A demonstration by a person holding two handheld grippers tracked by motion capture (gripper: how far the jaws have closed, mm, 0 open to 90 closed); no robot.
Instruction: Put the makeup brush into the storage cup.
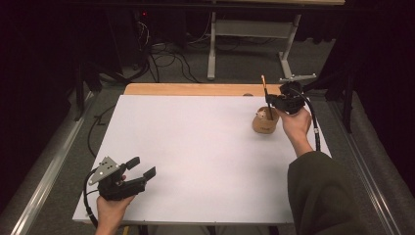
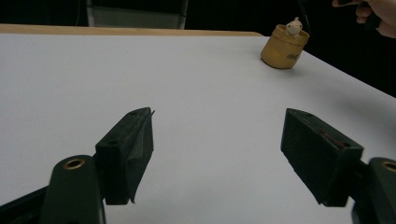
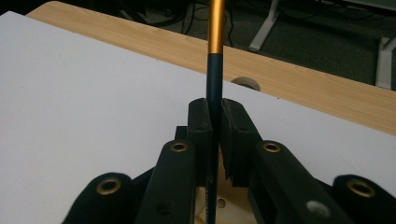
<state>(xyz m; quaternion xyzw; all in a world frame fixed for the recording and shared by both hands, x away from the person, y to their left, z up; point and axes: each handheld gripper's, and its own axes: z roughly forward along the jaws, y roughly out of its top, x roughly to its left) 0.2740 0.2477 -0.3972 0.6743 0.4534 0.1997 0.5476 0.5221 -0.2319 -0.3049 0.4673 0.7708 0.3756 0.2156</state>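
Holder: a small tan pen cup (image 1: 265,122) stands upright near the far right corner of the white surface (image 1: 195,156), with dark lettering on its side that is too small to read.
Inside the holder: in the left gripper view a little cream figure (image 2: 294,25) pokes up above the cup's rim — what kind I can't tell from here. In the high view the lower end of the pen goes down into the mouth of the cup.
Pen: a slim pen (image 3: 214,88), dark along the lower barrel and orange-gold above, close to upright and tilted a little; its top stands clear above the cup.
Right claw (image 1: 272,101): closed tight on the pen's dark barrel, pads pressed to either side of it, directly over the cup; the person's right hand (image 1: 296,123) grips the body from behind, the cable trailing down past the wrist.
Left claw (image 1: 142,166): spread wide with nothing between the pads, low over the near left part of the surface — well apart from the cup — and held in the left hand (image 1: 112,205).
Surface: a white sheet over a wooden top, whose far strip (image 1: 195,89) shows bare.
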